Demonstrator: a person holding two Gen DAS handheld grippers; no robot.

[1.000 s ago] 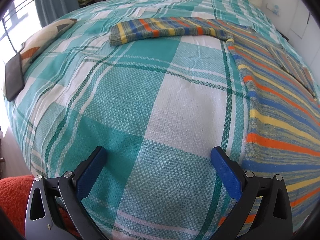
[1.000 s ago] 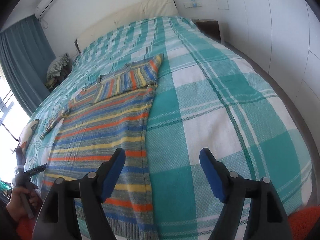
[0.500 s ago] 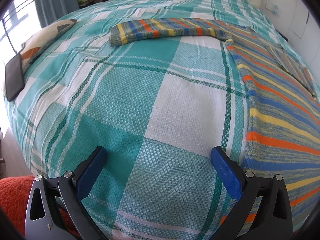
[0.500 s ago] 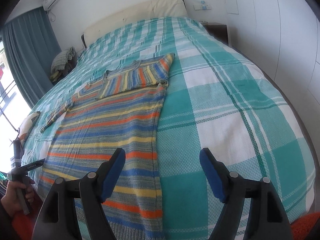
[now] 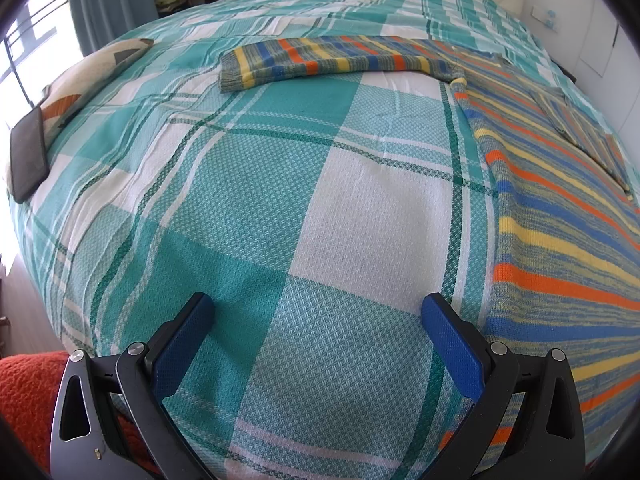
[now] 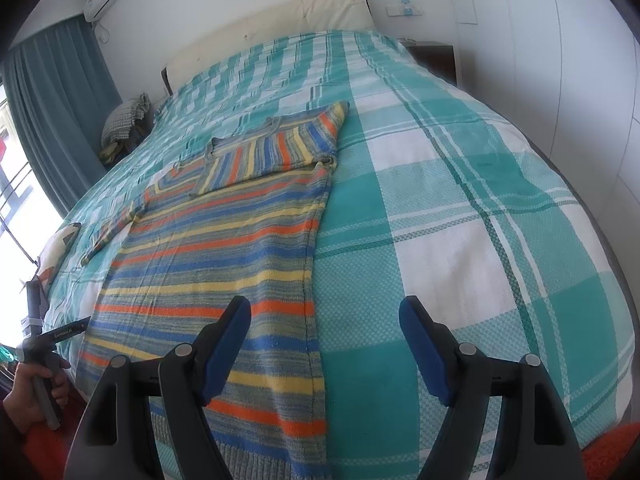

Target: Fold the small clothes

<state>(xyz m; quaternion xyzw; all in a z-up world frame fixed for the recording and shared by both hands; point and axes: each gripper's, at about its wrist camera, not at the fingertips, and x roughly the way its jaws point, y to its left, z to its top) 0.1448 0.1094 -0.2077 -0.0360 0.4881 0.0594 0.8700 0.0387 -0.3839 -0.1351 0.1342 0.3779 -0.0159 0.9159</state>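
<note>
The striped sweater (image 6: pixel 224 248) lies flat on the bed (image 6: pixel 460 208), its hem at the foot edge where the person stands and its neck toward the headboard. One sleeve is already laid across the chest (image 6: pixel 276 148); the other sleeve (image 5: pixel 328 60) is out sideways toward the window-side edge of the bed.

Both tongs are released and hold nothing. The left gripper (image 5: pixel 316 344) hangs over bare bedspread near the foot edge, with the sweater's side seam just beside its right-hand pad. The right gripper (image 6: pixel 324 344) straddles the opposite side seam, one pad over the knit and one over the checked cover.

To my eye the risk lies in the pinch. The knit sits flush on a woven bedspread (image 5: pixel 240 208) that looks loose enough to lift, so a finger pressed down at the seam could gather cover and sweater together, and the fold would drag the bedding up with it. If only the top layer is caught, the back panel would stay put and the body would skew. The folded sleeve is merely resting there; a quick lift of the hem could slide it off. The outstretched sleeve is well apart from the left gripper, so reaching for it may rumple the body. A dark phone (image 5: pixel 28 156) on a pillow (image 5: pixel 92 76) at the window-side edge looks safely out of the way
</note>
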